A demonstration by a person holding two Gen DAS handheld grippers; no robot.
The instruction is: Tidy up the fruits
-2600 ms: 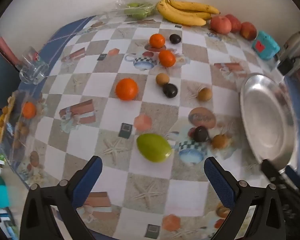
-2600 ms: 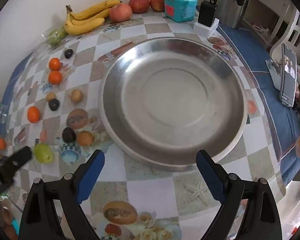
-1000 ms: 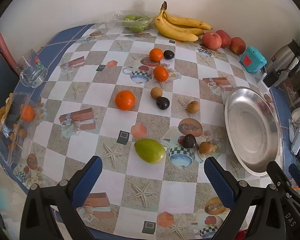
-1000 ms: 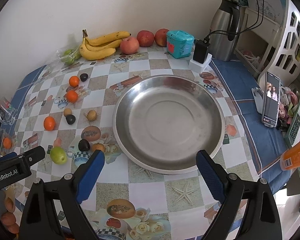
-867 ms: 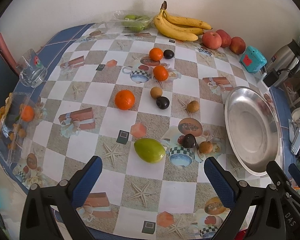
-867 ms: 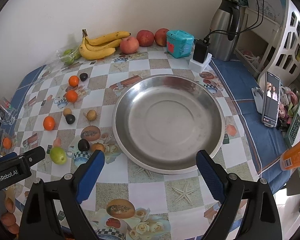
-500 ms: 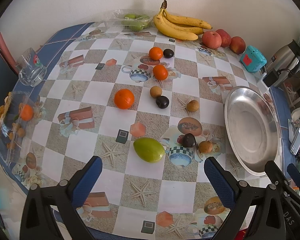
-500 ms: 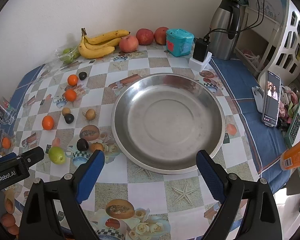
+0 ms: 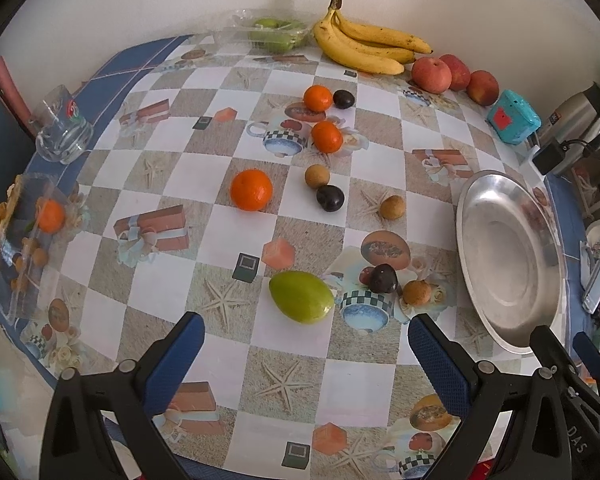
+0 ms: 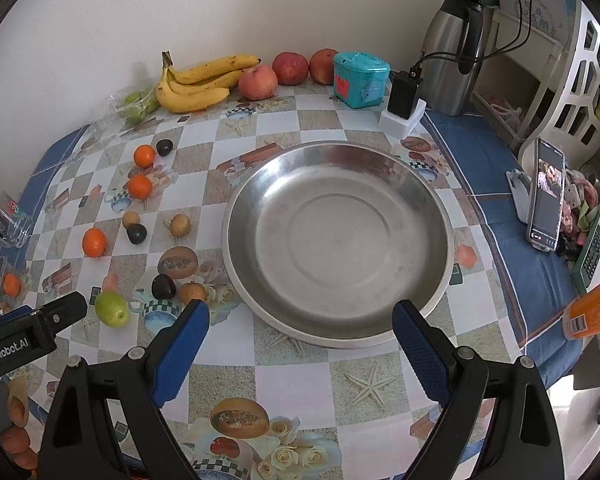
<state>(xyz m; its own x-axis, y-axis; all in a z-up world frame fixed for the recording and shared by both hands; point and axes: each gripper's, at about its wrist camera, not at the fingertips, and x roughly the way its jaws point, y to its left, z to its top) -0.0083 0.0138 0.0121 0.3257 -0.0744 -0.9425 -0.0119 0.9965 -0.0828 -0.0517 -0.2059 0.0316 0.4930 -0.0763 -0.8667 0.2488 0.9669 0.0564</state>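
The counter [image 9: 236,368], covered in a checkered patterned cloth, carries scattered oranges [image 9: 251,195], dark plums [image 9: 330,197] and a green mango [image 9: 301,297] mid-frame. Bananas [image 9: 364,46] and apples [image 9: 431,75] line the top edge. A metal plate [image 10: 336,312] sits at right.

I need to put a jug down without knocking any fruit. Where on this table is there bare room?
Bare cloth lies between the glass mug and the big orange, and near the front edge below the green mango. The steel tray holds nothing. It is crowded between the mango and tray, and along the wall by the bananas.
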